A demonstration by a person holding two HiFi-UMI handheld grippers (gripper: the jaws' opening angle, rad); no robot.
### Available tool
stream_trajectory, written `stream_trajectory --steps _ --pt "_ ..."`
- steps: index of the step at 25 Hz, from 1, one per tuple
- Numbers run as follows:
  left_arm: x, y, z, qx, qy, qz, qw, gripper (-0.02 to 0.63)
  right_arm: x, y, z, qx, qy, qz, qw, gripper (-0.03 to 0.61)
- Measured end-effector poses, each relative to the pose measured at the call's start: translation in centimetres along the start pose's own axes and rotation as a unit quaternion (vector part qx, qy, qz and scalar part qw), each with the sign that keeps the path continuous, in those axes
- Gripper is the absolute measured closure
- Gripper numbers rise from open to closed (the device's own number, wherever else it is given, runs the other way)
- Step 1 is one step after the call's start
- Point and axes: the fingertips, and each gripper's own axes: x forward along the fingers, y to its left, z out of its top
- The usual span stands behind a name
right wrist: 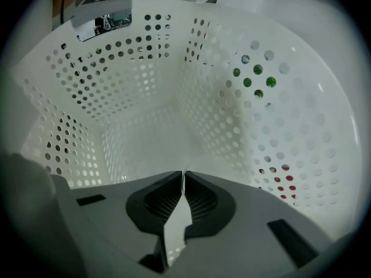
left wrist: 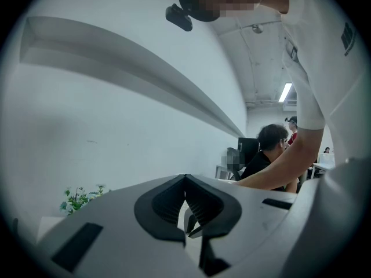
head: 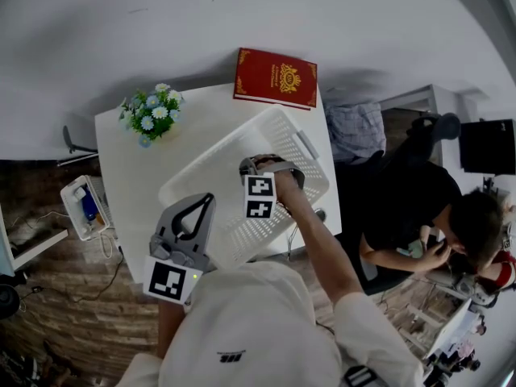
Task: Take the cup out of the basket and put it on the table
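Note:
The white perforated basket [head: 218,147] lies tilted on the white table [head: 129,168]. My right gripper [head: 251,166] reaches down into it, its tips hidden from the head view. In the right gripper view the basket walls [right wrist: 145,68] surround the right gripper [right wrist: 184,172], whose jaws are closed on a thin white edge. The smooth white surface just beyond looks like the cup [right wrist: 217,155]; little of it shows. My left gripper [head: 210,198] hovers at the basket's near left corner with its tips together, holding nothing. In its own view the left gripper [left wrist: 185,177] points up at the wall.
A pot of blue and white flowers [head: 151,113] stands at the table's far left corner. A red book [head: 276,77] lies at the far edge. A person in black [head: 419,208] sits at a desk to the right. The table's near edge runs just under the basket.

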Motion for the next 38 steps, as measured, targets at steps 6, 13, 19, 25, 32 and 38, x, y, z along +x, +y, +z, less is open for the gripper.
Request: stream_trajectory --steps 6,13,19,25,32,38 --pt "0.1 -0.3 0.0 0.008 0.001 -0.004 1.0000 0.604 -0.7 0.1 0.2 0.004 -0.006 -0.003 1.000 0.552" --pt "0.4 -0.7 -0.1 0.013 0.001 -0.008 0.9999 0.604 -1.6 -0.2 0.1 0.008 -0.009 -0.009 1.000 0.552" --pt "0.4 -0.9 0.0 0.026 0.005 -0.009 0.9996 0.604 -2.8 -0.5 0.4 0.013 -0.017 -0.018 1.000 0.552" --pt "0.4 -1.1 0.0 0.029 0.002 -0.009 0.9995 0.604 -4.5 -0.7 0.6 0.024 -0.024 -0.029 0.999 0.552" --pt "0.4 -1.5 0.1 0.035 0.003 -0.014 0.9993 0.604 -7.2 -1.0 1.6 0.059 -0.061 -0.037 0.996 0.552" --pt "0.4 -2.3 0.0 0.037 0.004 -0.021 0.9991 0.604 -9.2 -0.5 1.6 0.064 -0.069 -0.047 0.994 0.552"
